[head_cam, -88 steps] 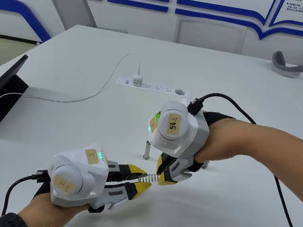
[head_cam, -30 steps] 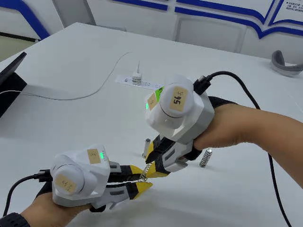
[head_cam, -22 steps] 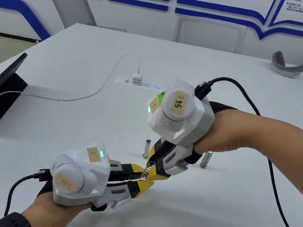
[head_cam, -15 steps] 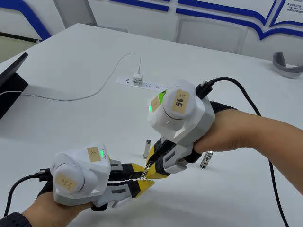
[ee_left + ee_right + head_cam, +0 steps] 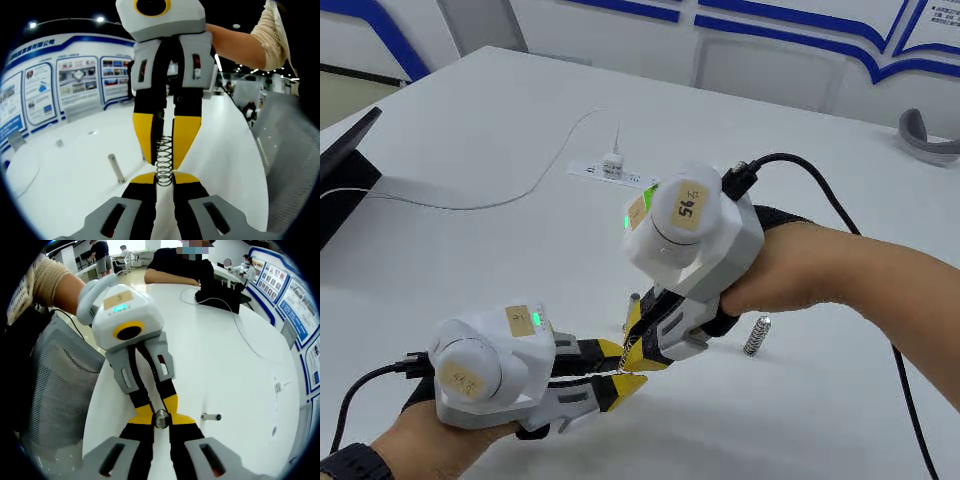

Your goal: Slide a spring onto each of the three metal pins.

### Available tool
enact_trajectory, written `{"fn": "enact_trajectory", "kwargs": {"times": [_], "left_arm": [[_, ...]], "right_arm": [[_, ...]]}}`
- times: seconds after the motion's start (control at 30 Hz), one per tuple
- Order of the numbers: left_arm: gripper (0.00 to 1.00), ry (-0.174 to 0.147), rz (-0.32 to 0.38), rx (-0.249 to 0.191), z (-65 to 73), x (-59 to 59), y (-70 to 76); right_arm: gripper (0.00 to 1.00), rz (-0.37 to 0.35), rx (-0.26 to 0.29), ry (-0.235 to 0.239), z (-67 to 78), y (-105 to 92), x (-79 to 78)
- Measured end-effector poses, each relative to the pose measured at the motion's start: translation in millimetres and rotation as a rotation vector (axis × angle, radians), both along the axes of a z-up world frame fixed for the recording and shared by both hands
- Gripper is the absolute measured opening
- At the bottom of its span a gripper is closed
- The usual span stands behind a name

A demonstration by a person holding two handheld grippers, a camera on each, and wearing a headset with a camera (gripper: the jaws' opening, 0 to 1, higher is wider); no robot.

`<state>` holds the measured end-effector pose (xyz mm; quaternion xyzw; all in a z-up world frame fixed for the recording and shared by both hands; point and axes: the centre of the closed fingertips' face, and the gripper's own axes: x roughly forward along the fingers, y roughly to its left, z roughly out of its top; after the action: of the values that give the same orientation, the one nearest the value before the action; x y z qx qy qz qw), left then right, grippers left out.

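The left gripper (image 5: 164,179) and right gripper (image 5: 161,422) each clamp one end of a spring (image 5: 164,157); a metal pin (image 5: 117,168) stands on the counter (image 5: 470,180) nearby.

**White shells, yellow tips, silver springs**

The left gripper (image 5: 625,376) and right gripper (image 5: 642,352) had white shells and black jaws tipped in yellow. Grey plates flanked the jaws. Each carried tan labels with dark writing and a green light. The spring (image 5: 164,160) between them was bright silver. The loose spring (image 5: 755,336) and the pin (image 5: 117,168) were silver-grey. The table (image 5: 470,140) was plain white, as were the power strip (image 5: 610,172) and its white cable (image 5: 500,207). The black cable (image 5: 782,157) matched the black monitor (image 5: 340,165) and black wristband (image 5: 355,462). The wall (image 5: 760,65) was white with blue bands.
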<state>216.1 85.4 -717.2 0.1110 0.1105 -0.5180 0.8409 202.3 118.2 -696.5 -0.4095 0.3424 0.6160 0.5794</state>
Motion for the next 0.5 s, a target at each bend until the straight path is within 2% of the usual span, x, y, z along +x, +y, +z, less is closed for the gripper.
{"fn": "enact_trajectory", "kwargs": {"times": [0.5], "left_arm": [[0.27,0.01,0.044,-0.001,-3.8,7.8,11.2]], "right_arm": [[0.12,-0.011,-0.017,-0.023,2.2,-5.3,9.6]]}}
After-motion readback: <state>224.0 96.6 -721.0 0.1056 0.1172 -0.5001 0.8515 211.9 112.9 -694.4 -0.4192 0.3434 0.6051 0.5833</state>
